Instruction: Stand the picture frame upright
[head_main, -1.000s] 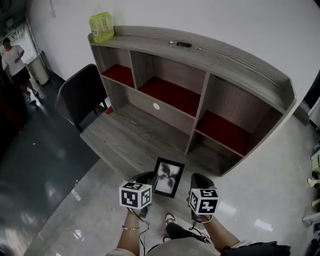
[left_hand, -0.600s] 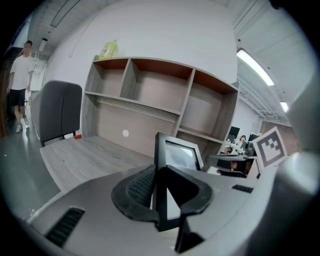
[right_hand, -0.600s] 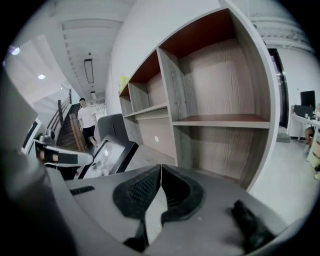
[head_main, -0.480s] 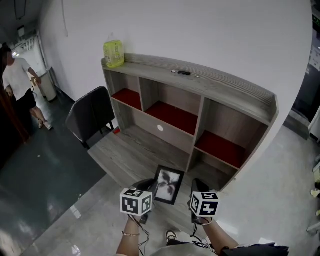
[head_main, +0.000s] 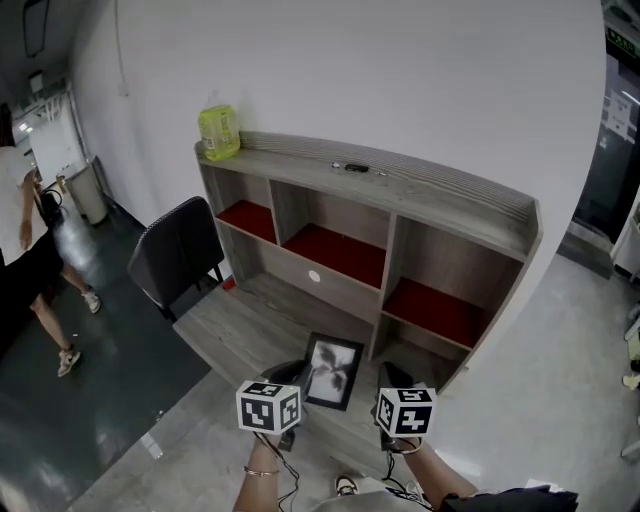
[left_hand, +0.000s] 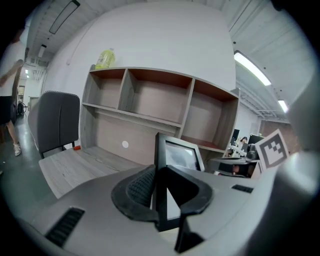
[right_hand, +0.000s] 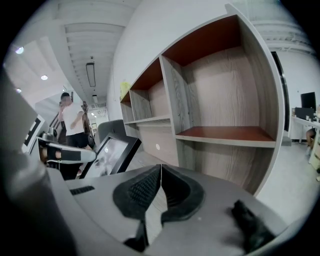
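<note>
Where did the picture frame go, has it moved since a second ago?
Yes. The picture frame has gone up: its top now reaches the foot of the desk's divider; before, it sat just below that.

Matt wood-grain desk (head_main: 250, 325), glossy-fronted picture frame (head_main: 331, 371)

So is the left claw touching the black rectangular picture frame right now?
Touching. The left gripper view shows the left claw closed on the edge of the black rectangular picture frame, with both pads pressed against it.

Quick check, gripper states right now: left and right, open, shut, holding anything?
Left gripper: shut on the picture frame, clamped on its edge.
Right gripper: shut, nothing between its jaws.
</note>
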